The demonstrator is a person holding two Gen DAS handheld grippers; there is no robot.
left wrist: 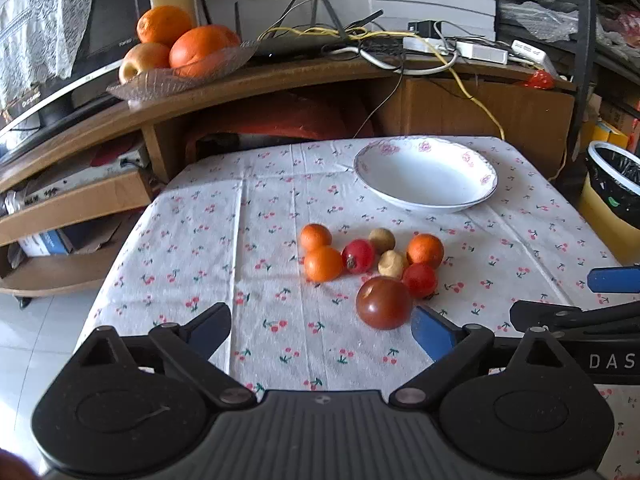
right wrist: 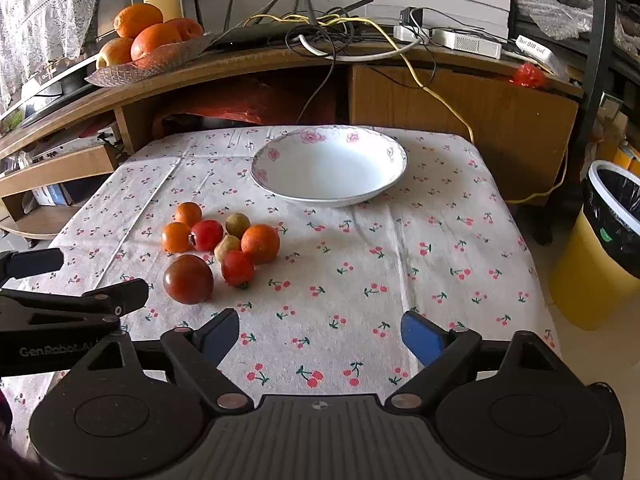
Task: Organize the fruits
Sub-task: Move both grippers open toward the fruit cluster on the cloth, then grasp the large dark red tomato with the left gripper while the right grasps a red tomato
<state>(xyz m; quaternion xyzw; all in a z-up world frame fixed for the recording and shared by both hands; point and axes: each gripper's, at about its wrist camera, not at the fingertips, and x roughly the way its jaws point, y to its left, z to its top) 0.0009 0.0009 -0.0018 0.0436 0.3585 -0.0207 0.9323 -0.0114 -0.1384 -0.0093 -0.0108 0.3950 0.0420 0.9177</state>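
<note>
Fruit [right wrist: 216,246] lies clustered on the cherry-print cloth of the desk [right wrist: 360,272]: smooth round tomatoes, dimpled small oranges, two dull tan balls. Beyond sits a glossy white shallow bowl [right wrist: 392,168] with a pink floral rim. Left tongs [left wrist: 320,330] and right tongs [right wrist: 320,332] gape wide, holding nothing.

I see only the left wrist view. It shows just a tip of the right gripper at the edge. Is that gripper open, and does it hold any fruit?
Observer: The right gripper is open; only cloth lies between its fingers.
Operator: What is in front of it?
Observer: The bowl is straight ahead; the fruit pile lies ahead to its left.
Operator: Does my left gripper touch the big tomato?
Observer: No. The right wrist view shows a gap between the left gripper and the big tomato.
</note>
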